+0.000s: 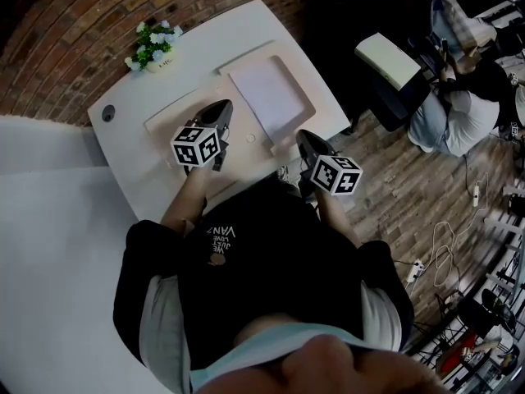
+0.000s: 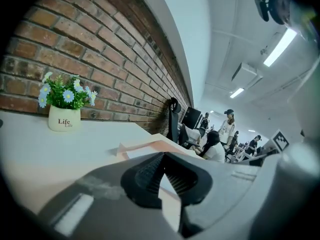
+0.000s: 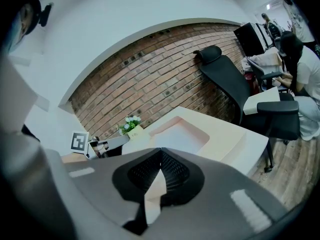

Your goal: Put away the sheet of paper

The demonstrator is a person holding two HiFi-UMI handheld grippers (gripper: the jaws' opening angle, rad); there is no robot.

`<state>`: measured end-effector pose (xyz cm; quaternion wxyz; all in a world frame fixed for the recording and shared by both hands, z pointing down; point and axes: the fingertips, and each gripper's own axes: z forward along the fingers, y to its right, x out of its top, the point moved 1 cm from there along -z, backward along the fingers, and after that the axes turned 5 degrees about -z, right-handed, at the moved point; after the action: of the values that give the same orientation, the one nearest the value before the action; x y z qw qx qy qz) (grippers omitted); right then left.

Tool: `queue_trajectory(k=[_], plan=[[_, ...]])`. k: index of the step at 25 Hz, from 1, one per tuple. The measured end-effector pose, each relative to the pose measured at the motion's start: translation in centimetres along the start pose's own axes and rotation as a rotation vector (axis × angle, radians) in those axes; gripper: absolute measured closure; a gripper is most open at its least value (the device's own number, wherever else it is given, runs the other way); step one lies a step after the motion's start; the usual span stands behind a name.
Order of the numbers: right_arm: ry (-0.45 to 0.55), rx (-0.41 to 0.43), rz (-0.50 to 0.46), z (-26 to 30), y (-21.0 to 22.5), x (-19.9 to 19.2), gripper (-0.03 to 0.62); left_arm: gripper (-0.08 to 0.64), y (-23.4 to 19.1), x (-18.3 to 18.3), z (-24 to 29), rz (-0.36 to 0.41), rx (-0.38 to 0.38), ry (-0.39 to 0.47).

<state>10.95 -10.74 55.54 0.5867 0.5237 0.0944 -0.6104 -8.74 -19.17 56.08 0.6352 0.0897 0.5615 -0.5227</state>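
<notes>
A white sheet of paper lies flat in the recess of a shallow beige tray on the white desk. My left gripper hovers over the desk just left of the tray. Its jaws are shut, tips touching, with nothing between them. The tray is a short way ahead of it. My right gripper is near the desk's front right edge, just below the tray's near corner. Its jaws also meet at the tips and hold nothing. The paper shows ahead of them.
A small pot of flowers stands at the desk's far left by the brick wall. A cable hole sits at the left edge. A black office chair and a seated person are to the right. Cables lie on the wooden floor.
</notes>
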Motion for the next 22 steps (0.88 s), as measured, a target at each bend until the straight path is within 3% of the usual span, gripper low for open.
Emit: queue_trajectory(k=[22], plan=[[0.019, -0.007, -0.027, -1.1, -5.6, -3.9, 0.594, 0.560, 1.0, -1.8, -7.4, 0.061, -0.116, 0.009]])
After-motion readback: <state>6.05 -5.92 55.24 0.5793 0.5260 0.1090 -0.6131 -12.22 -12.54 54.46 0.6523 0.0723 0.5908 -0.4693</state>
